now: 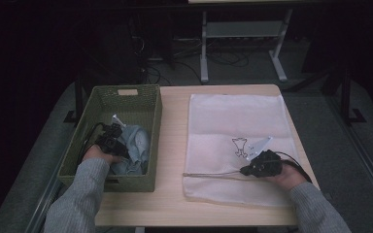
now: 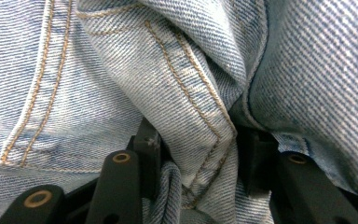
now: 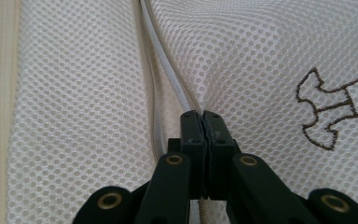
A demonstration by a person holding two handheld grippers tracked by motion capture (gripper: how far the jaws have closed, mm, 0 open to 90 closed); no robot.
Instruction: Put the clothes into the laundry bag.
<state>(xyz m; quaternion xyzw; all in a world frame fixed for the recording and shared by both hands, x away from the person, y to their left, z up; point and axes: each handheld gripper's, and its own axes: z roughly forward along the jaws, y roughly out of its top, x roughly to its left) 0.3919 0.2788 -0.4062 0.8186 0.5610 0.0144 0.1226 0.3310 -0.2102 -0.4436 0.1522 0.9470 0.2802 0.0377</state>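
Left tongs reach into the green woven basket at the counter's left side. In the left gripper view their jaws stand apart on either side of a seamed fold of the jeans, with the denim between them but not visibly pinched; whether they are biting yet cannot be told. The jeans lie crumpled inside the basket, a likely sign that they are about to be lifted out.

Right tongs rest low on the white mesh laundry bag, spread flat on the counter's right half. Their jaws are pressed together on the bag's mesh beside the zipper, which probably serves to lift the mesh and open the mouth. An embroidered outline marks the bag's upper face, just right of the pinch.
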